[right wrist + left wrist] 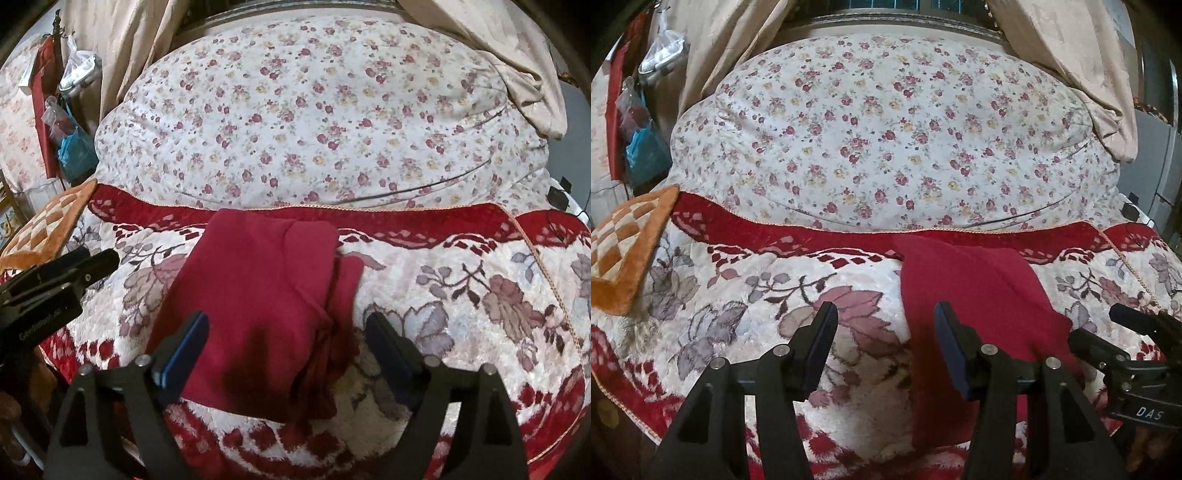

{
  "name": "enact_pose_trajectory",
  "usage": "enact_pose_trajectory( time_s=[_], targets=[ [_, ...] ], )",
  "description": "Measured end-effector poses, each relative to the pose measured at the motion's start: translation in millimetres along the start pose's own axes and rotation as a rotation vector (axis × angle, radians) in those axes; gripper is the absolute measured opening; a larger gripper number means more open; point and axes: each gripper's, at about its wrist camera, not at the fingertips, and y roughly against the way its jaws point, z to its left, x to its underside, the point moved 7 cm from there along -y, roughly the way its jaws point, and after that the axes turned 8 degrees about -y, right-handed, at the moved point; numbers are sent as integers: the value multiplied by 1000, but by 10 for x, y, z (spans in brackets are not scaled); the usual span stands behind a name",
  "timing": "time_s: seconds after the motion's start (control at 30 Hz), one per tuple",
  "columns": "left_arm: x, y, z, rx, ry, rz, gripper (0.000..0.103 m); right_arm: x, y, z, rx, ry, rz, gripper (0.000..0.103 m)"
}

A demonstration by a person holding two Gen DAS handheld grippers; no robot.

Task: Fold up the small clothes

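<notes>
A dark red garment [967, 288] [258, 280] lies folded into a long strip on the red and white flowered blanket [746, 280] [461, 295]. In the right wrist view a second layer of it peeks out along its right side. My left gripper [886, 325] hovers open over the garment's left edge, with nothing between its fingers. My right gripper [288, 332] stands wide open above the near end of the garment, its pads clear of the cloth. Each gripper also shows at the edge of the other's view: the right gripper [1126, 343] and the left gripper [74, 269].
Behind the blanket rises a white quilt with small roses [886, 129] [314, 110]. An orange checked cushion [624, 251] [48, 225] lies at the left edge. Beige curtains [1071, 66] hang at the back. Plastic bags [642, 147] hang at the left, and a black plug [557, 197] sits at the right.
</notes>
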Motion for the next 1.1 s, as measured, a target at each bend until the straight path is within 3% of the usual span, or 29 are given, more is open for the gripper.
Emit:
enact_pose_trajectory(
  time_s=[0.17,0.27,0.43,1.1],
  targets=[
    [58,-92,42,15,34,40,33,10,-44,-8,3,1,8,90],
    [85,-144,27,26,39,57,43,25,-88,-27,5,-9,17,94],
    [117,-196,-32,30,22,75,46,55,-144,-54,0,-20,36,95],
    [126,-231,54,-33,3,100,47,63,-201,-46,5,-11,46,97]
  ],
)
